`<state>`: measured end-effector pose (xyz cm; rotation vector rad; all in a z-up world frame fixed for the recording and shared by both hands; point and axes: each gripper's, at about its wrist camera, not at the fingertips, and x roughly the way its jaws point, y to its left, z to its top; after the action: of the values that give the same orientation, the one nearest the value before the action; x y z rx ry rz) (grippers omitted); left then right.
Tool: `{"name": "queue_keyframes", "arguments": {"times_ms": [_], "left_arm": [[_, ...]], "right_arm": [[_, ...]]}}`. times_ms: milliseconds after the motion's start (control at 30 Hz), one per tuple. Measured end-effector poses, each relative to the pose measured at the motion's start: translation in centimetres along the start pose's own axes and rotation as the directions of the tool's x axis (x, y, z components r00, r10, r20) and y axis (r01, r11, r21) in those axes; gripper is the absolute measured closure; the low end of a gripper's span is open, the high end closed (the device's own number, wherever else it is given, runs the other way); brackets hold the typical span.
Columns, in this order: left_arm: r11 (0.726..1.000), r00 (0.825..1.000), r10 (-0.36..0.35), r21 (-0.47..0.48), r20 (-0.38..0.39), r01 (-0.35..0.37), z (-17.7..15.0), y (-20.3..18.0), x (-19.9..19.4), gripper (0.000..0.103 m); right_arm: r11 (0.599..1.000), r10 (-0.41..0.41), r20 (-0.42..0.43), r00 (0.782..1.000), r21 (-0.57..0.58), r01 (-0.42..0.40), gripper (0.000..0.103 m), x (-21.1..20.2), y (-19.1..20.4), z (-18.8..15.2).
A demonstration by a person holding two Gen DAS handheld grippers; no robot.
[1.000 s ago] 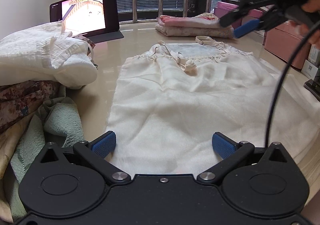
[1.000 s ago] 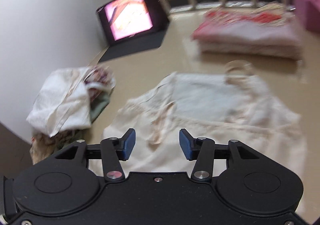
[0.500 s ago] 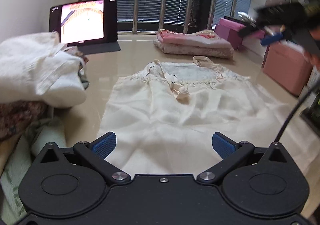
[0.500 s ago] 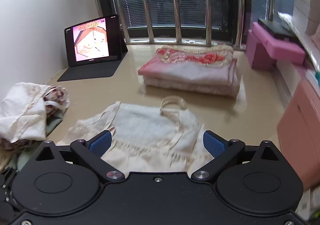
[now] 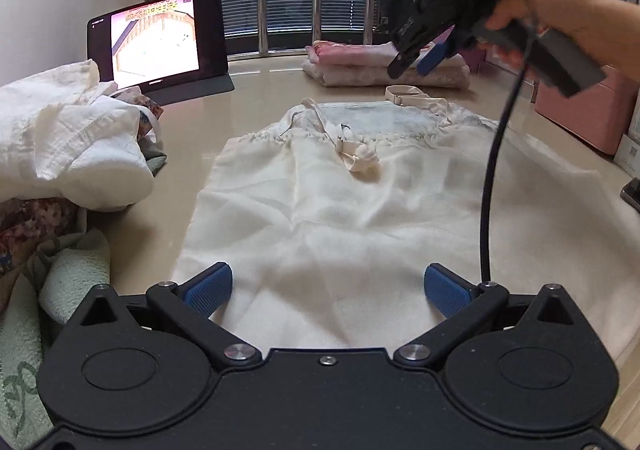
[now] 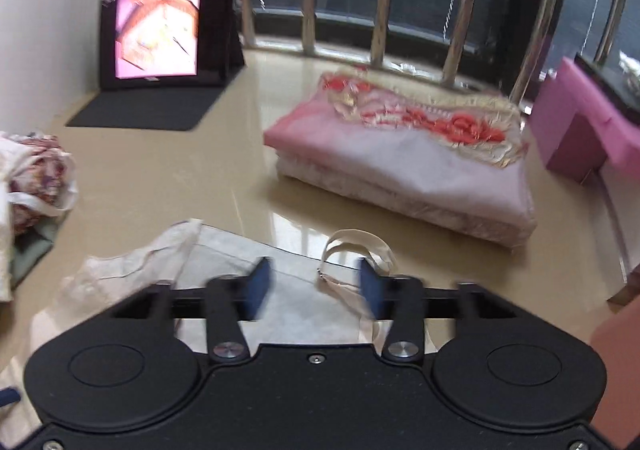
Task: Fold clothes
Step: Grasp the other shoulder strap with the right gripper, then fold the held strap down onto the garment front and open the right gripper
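Observation:
A cream slip dress (image 5: 360,209) lies spread flat on the glossy beige table (image 5: 256,89), straps at the far end. My left gripper (image 5: 328,288) is open and empty, low over the dress's near hem. My right gripper (image 6: 314,286) is open and empty, held in the air above the dress's top edge (image 6: 224,250) and its looped strap (image 6: 356,246). The left wrist view shows the right gripper (image 5: 416,57) raised at the upper right, a hand on its handle.
A heap of unfolded clothes (image 5: 60,137) lies at the left. A folded pink stack (image 6: 400,161) sits at the far side by the barred window. A lit tablet (image 6: 160,29) stands at the back left. Pink boxes (image 6: 588,121) stand at the right.
The right gripper has swung over the dress's top edge and its jaws have narrowed from half a second ago. The left gripper has stayed open near the hem.

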<state>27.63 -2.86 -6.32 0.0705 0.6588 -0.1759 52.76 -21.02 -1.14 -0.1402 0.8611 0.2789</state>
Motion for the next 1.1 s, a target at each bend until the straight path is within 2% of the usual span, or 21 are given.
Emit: {"name": "queue_keyframes", "arguments": {"times_ms": [200,367,433,533,600,700,833,1100], "left_arm": [[1.000,1.000,0.000,-0.003,0.000,0.000,0.0,0.0,0.0,0.000],[1.000,1.000,-0.002,-0.003,0.000,0.002,0.0,0.1,0.0,0.000],[1.000,1.000,-0.002,-0.003,0.000,0.002,0.0,0.1,0.0,0.000],[1.000,1.000,-0.003,-0.002,0.000,0.003,0.0,0.1,0.0,0.000],[1.000,1.000,-0.003,-0.002,0.000,0.003,0.0,0.0,0.0,0.000],[1.000,1.000,-0.003,-0.002,0.000,0.003,0.0,0.1,0.0,0.000],[1.000,1.000,-0.004,-0.001,0.000,0.004,0.0,0.1,0.0,0.000],[1.000,1.000,-0.004,-0.002,0.000,0.004,0.0,0.1,0.0,0.000]], "right_arm": [[0.997,0.021,-0.050,0.998,0.072,-0.018,0.061,2.7,-0.5,0.5],[0.997,-0.005,-0.078,0.997,0.070,0.011,0.062,4.1,0.0,0.6],[0.997,-0.014,-0.088,0.996,0.071,0.020,0.067,4.5,0.1,0.5],[0.997,-0.007,-0.087,0.996,0.078,0.014,0.091,4.7,-0.1,0.3],[0.996,-0.008,-0.076,0.997,0.090,0.015,0.096,4.6,-0.4,0.2],[0.992,0.011,-0.058,0.998,0.130,-0.004,0.099,4.0,-1.2,0.1],[0.979,0.073,-0.020,0.997,0.192,-0.067,0.100,2.3,-2.4,-0.1],[0.967,0.145,0.061,0.988,0.203,-0.155,0.100,-3.1,-4.0,-1.9]]}}
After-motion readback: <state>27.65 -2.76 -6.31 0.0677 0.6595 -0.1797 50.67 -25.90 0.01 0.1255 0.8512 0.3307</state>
